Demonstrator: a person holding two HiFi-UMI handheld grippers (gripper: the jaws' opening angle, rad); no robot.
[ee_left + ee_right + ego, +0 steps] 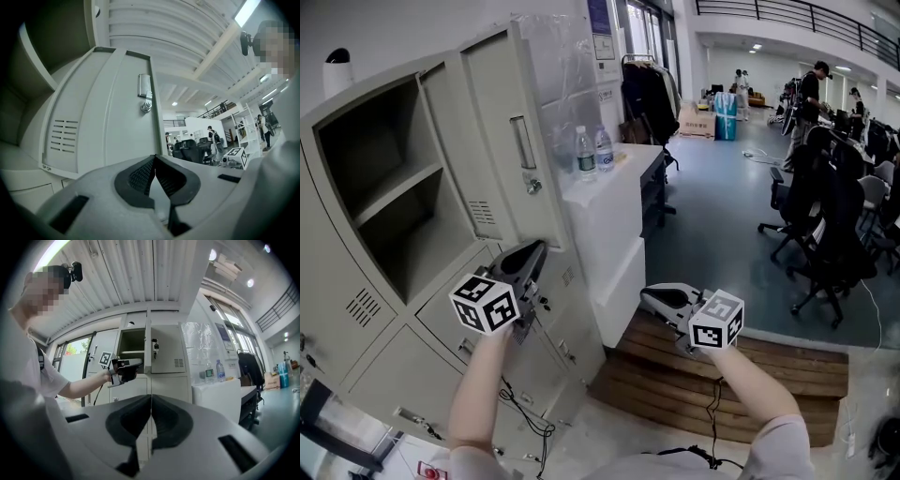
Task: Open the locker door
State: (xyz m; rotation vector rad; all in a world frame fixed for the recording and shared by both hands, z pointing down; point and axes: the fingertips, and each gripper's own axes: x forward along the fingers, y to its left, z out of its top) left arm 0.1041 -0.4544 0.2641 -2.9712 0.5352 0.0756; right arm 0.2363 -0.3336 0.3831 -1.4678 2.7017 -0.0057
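Grey steel door (483, 150) stands wide open just ahead of and above the left tongs (538, 247), and the compartment (384, 187) to their left is exposed. The left tongs are clenched with nothing between them, their tips close to the door's lower free edge and below the handle (523, 142). Contact cannot be confirmed. The right tongs (649, 295) are clenched and empty, well apart to the right of the left tongs and clear of the locker. Assessment: opening appears complete, and only withdrawal seems to remain.
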